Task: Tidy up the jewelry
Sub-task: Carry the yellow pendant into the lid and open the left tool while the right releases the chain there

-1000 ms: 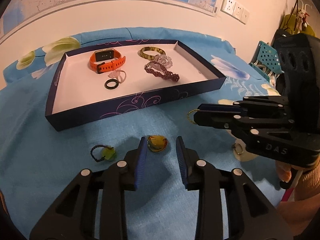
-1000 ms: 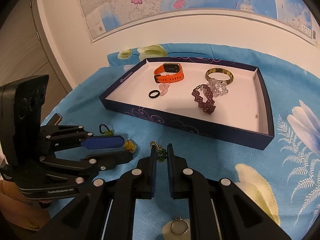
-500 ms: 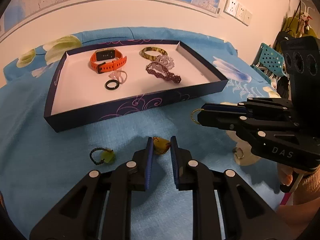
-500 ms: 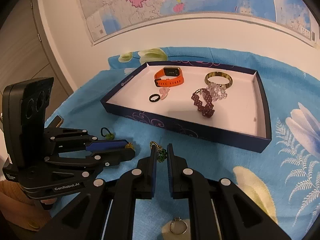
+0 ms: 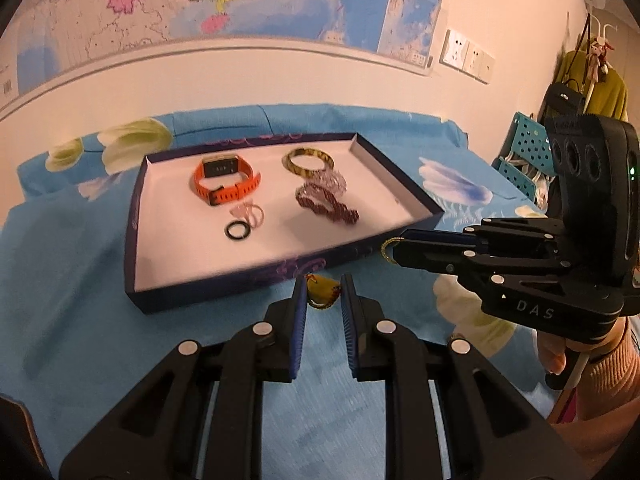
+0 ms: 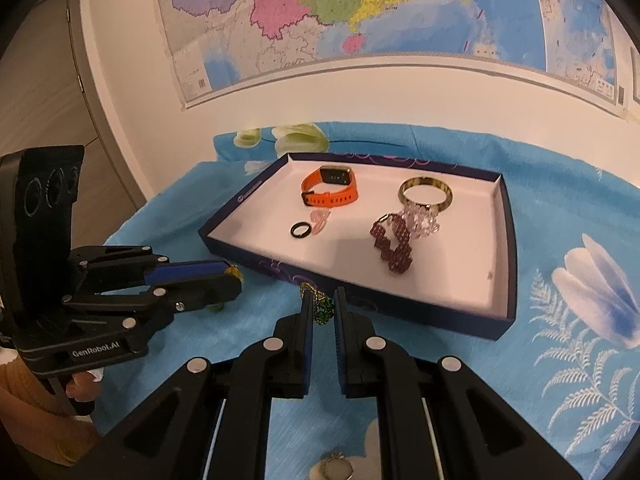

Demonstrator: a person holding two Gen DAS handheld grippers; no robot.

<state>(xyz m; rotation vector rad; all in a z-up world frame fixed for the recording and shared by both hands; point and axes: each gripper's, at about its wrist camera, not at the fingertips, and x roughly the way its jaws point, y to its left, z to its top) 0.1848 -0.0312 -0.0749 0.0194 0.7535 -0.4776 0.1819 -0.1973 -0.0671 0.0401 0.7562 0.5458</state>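
Note:
A dark blue tray (image 5: 136,216) (image 6: 508,248) on the blue cloth holds an orange watch (image 5: 224,180) (image 6: 330,190), a gold bangle (image 5: 308,160) (image 6: 426,196), a black ring (image 5: 237,231) (image 6: 301,229), a pink ring and beaded bracelets (image 5: 326,204) (image 6: 394,246). My left gripper (image 5: 323,294) is shut on a yellow pendant (image 5: 322,291), lifted in front of the tray's near wall. My right gripper (image 6: 322,308) is shut on a green and gold necklace (image 6: 323,307), also lifted near the tray front.
A silver ring (image 6: 335,466) lies on the cloth near the front edge. A small green piece (image 6: 216,307) lies under the left gripper. A wall with a map stands behind the table. A blue crate (image 5: 524,148) and hanging clothes are at the right.
Both grippers rose from the cloth and moved toward the tray. The left gripper closed on the yellow pendant and lifted it. The right gripper lifted the necklace.

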